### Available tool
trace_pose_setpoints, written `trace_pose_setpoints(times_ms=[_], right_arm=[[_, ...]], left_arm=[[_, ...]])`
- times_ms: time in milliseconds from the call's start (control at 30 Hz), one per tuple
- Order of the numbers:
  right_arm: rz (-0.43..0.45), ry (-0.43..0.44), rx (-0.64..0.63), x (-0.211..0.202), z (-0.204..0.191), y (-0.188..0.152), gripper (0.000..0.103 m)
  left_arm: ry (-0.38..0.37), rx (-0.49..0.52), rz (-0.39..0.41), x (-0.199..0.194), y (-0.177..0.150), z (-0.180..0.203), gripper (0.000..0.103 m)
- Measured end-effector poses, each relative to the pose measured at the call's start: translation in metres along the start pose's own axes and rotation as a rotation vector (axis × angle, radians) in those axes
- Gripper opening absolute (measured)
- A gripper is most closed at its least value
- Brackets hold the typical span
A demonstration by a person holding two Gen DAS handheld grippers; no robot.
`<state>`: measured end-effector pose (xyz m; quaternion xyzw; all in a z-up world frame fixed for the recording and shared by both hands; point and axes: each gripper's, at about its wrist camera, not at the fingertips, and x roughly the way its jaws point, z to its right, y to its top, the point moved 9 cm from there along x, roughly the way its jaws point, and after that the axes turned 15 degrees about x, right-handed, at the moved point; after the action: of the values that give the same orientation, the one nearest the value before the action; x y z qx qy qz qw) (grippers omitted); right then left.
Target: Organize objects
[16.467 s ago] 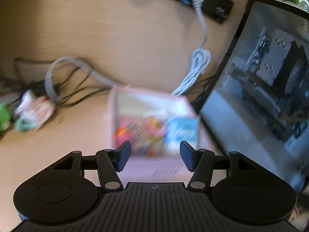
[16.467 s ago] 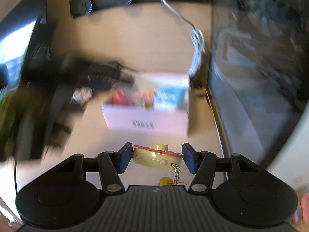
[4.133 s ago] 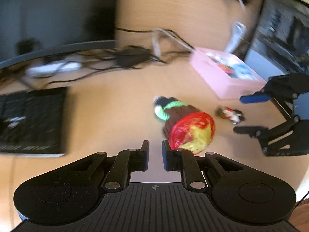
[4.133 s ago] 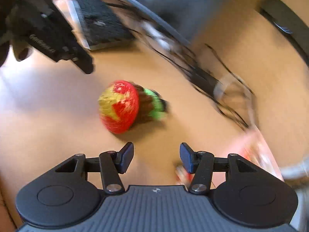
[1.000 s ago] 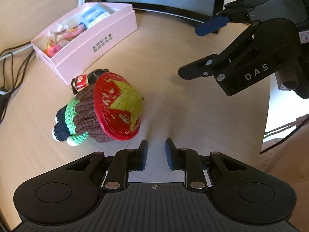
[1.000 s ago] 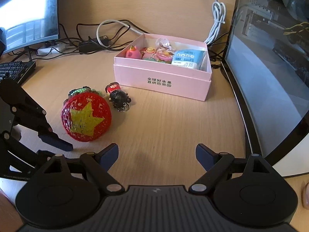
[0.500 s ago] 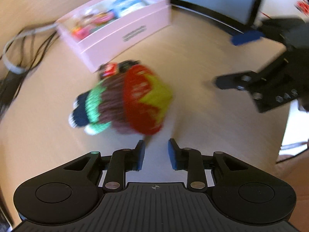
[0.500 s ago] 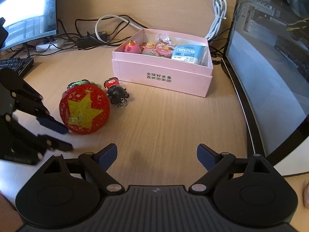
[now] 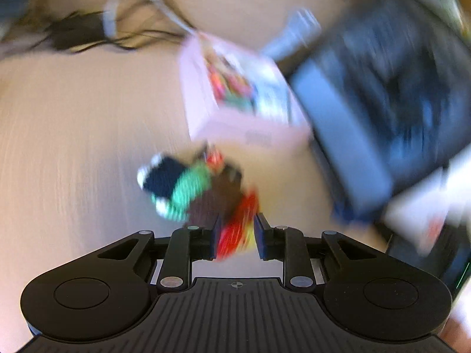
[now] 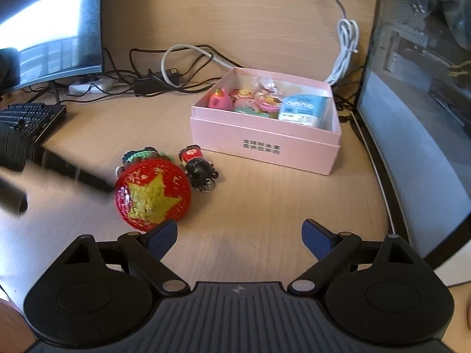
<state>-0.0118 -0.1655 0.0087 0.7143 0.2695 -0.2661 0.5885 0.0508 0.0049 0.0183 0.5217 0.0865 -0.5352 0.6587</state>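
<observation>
A knitted doll (image 9: 188, 191) with a red hat bearing a yellow star (image 10: 153, 195) lies on the wooden desk. My left gripper (image 9: 235, 235) is closing, and the hat's rim fills the narrow gap between its pads. That view is badly blurred. From the right wrist the left gripper (image 10: 73, 173) is a dark smear reaching the hat's left edge. A small black-haired keychain figure (image 10: 200, 167) lies just right of the doll. Behind them stands the pink box (image 10: 265, 144) holding several small toys. My right gripper (image 10: 240, 235) is open and holds nothing, near the hat.
A glass-sided computer case (image 10: 418, 123) lines the right side, close to the pink box (image 9: 244, 129). A monitor (image 10: 50, 35) and a black keyboard (image 10: 26, 117) sit at the left. Tangled cables (image 10: 153, 82) run along the back, and a white cable (image 10: 344, 44) hangs by the wall.
My left gripper has swung and rolled round, so the hat's rim now sits between its pads instead of ahead of them. The right gripper has barely moved and stays wide.
</observation>
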Motion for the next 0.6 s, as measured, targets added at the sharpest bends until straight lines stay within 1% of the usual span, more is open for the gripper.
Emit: trace_pose_setpoints(times_ms=[33,100,133,200,233,300,333,367,400,433,500,600], right_arm=[[0.001,0.011,-0.003,0.001,-0.003,0.001,0.092],[0.011,0.032,0.003,0.004,-0.009,0.005,0.092],[0.013,0.047,0.006,0.007,-0.013,0.008,0.092],[0.017,0.084,-0.012,0.012,-0.025,0.011,0.092],[0.022,0.099,-0.038,0.016,-0.033,0.011,0.091],[0.018,0.130,-0.092,0.022,-0.049,0.009,0.083],[0.005,0.156,-0.118,0.026,-0.057,0.007,0.075],[-0.010,0.180,-0.140,0.029,-0.066,0.005,0.070],[-0.018,0.198,-0.161,0.032,-0.074,0.003,0.069],[-0.020,0.210,-0.183,0.034,-0.080,0.000,0.068],[0.005,0.193,-0.233,0.036,-0.090,-0.002,0.068],[0.000,0.215,-0.264,0.038,-0.099,-0.005,0.068]], left_arm=[[0.003,-0.074,0.013,0.001,0.007,-0.006,0.027],[0.041,-0.180,0.001,0.008,0.014,-0.019,0.026],[0.064,-0.218,-0.010,0.011,0.015,-0.025,0.026],[0.112,-0.258,-0.038,0.019,0.016,-0.033,0.026],[0.127,-0.268,-0.048,0.021,0.014,-0.035,0.026],[0.146,-0.284,-0.066,0.024,0.011,-0.040,0.026],[0.147,-0.285,-0.069,0.028,0.011,-0.040,0.026],[0.150,-0.283,-0.073,0.033,0.012,-0.041,0.026],[0.154,-0.282,-0.081,0.038,0.013,-0.041,0.028],[0.174,-0.276,-0.083,0.041,0.016,-0.042,0.028],[0.208,-0.251,-0.074,0.046,0.022,-0.043,0.029],[0.241,-0.228,-0.094,0.051,0.027,-0.042,0.030]])
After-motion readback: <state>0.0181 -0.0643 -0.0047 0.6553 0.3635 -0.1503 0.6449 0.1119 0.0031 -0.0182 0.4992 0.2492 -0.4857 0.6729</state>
